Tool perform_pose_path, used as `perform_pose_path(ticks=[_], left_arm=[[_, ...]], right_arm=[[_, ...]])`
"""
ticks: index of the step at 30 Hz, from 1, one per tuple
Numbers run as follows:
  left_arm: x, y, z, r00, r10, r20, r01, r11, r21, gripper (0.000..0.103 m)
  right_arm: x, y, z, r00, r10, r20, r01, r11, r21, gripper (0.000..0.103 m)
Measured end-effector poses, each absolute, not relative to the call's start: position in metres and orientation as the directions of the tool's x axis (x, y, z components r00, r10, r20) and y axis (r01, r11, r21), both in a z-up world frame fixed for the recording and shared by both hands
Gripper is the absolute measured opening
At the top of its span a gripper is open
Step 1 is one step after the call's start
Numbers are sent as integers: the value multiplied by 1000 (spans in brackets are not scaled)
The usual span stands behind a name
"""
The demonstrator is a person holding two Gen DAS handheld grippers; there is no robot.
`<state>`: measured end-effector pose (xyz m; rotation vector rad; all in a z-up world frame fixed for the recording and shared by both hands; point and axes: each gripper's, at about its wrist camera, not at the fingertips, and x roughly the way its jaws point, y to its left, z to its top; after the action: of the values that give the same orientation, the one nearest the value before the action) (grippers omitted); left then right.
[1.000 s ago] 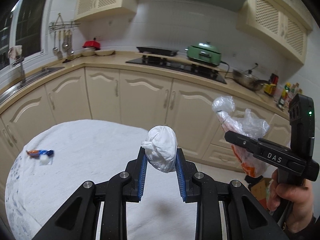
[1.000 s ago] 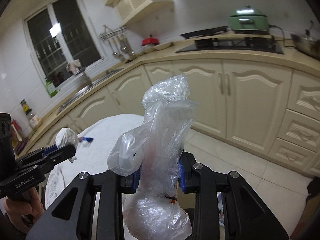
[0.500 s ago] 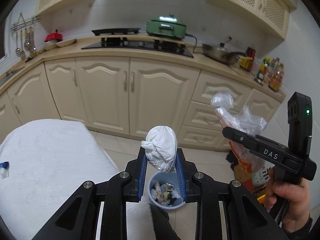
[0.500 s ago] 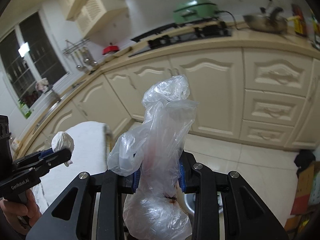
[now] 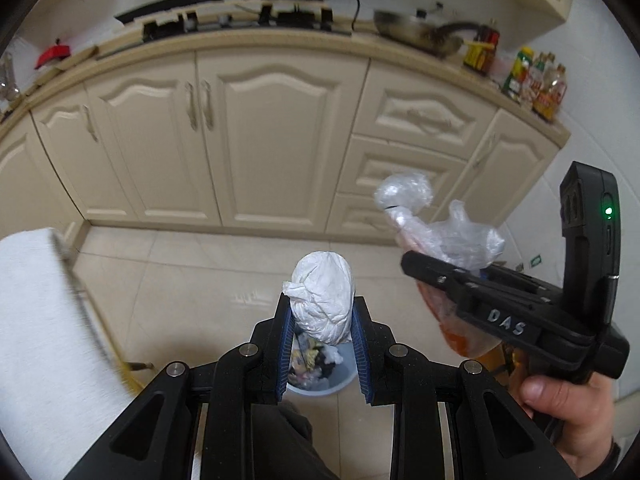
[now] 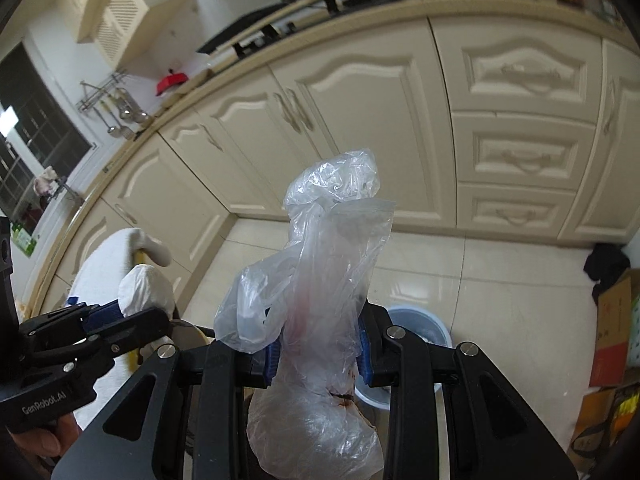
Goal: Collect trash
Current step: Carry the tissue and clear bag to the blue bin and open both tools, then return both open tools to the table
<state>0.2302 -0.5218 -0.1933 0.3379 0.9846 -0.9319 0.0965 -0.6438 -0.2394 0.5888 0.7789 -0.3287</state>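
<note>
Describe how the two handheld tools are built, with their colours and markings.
Both tools are matte black with angular, cut-out arms, silver pivot bolts and blue ribbed pads. The right tool reads "DAS" and shows a green light; the left tool reads "GenRobot.AI". A dark cuff shows at the right wrist.

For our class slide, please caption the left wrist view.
Left gripper clamps a crumpled white tissue wad above the blue trash bin on the kitchen floor.

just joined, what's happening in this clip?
A person is clearing trash with a handheld gripper in each hand. The left gripper is shut on a crumpled white paper wad; the right gripper is shut on a clear plastic bag. Both are held above the tiled kitchen floor, near a small blue bin already holding rubbish. Nothing has been dropped yet.
</note>
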Motion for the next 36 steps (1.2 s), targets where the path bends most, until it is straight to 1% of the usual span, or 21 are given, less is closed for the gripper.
perform_pose_path(ticks=[1, 2, 3, 4, 5, 6, 7, 8, 9, 10, 11, 12, 13, 15, 20, 28, 30, 34, 36], left_arm=[[234, -530, -198, 213, -509, -834, 800, 580, -150, 25], [241, -540, -205, 205, -497, -843, 801, 580, -147, 28], [246, -549, -212, 203, -479, -854, 800, 584, -138, 37], [254, -559, -222, 204, -444, -873, 792, 598, -120, 44], [262, -568, -229, 212, -421, -882, 783, 613, -104, 57], [267, -572, -234, 221, -405, -887, 776, 624, -92, 61], [274, -576, -238, 214, -398, -892, 771, 629, -96, 61], [277, -580, -241, 205, -398, -894, 770, 630, -104, 64], [280, -582, -242, 201, -395, -896, 769, 631, -105, 72], [283, -583, -243, 211, -395, -894, 768, 632, -98, 76], [285, -582, -242, 229, -398, -888, 766, 637, -88, 84], [287, -582, -240, 244, -402, -883, 763, 641, -81, 89], [288, -580, -238, 252, -405, -879, 759, 646, -80, 91], [292, -577, -233, 268, -417, -869, 752, 654, -82, 95], [294, -566, -213, 335, -447, -830, 730, 679, -71, 102], [265, -525, -178, 410, -508, -757, 704, 704, -91, 102], [253, -480, -166, 432, -521, -736, 692, 715, -100, 102], [235, -421, -146, 486, -544, -684, 662, 740, -119, 102], [223, -375, -134, 517, -542, -662, 636, 761, -127, 102]], right_arm=[[98, -647, -245, 668, -61, -742, 488, 788, 375, 33], [100, -650, -251, 659, -63, -749, 498, 783, 373, 33], [101, -654, -258, 648, -64, -759, 511, 775, 371, 34], [103, -658, -265, 638, -59, -767, 522, 766, 376, 37], [103, -660, -271, 629, -53, -776, 531, 759, 378, 40], [104, -664, -278, 618, -56, -784, 546, 749, 376, 49], [103, -665, -280, 612, -61, -789, 555, 743, 373, 57], [102, -666, -282, 606, -63, -793, 563, 739, 372, 58], [100, -667, -284, 603, -64, -795, 568, 735, 372, 62], [98, -667, -284, 601, -68, -797, 575, 729, 371, 70], [96, -666, -284, 598, -74, -798, 583, 723, 370, 76], [95, -666, -283, 599, -78, -797, 589, 717, 372, 87], [94, -666, -283, 599, -80, -797, 593, 713, 374, 95], [93, -663, -282, 585, -94, -805, 610, 706, 361, 103], [94, -652, -270, 576, -109, -810, 619, 706, 344, 103], [104, -613, -222, 636, -118, -763, 556, 755, 347, 103], [110, -600, -207, 652, -120, -749, 531, 777, 338, 103], [125, -565, -176, 688, -106, -717, 461, 827, 321, 103], [134, -544, -161, 708, -97, -700, 423, 851, 310, 103]])
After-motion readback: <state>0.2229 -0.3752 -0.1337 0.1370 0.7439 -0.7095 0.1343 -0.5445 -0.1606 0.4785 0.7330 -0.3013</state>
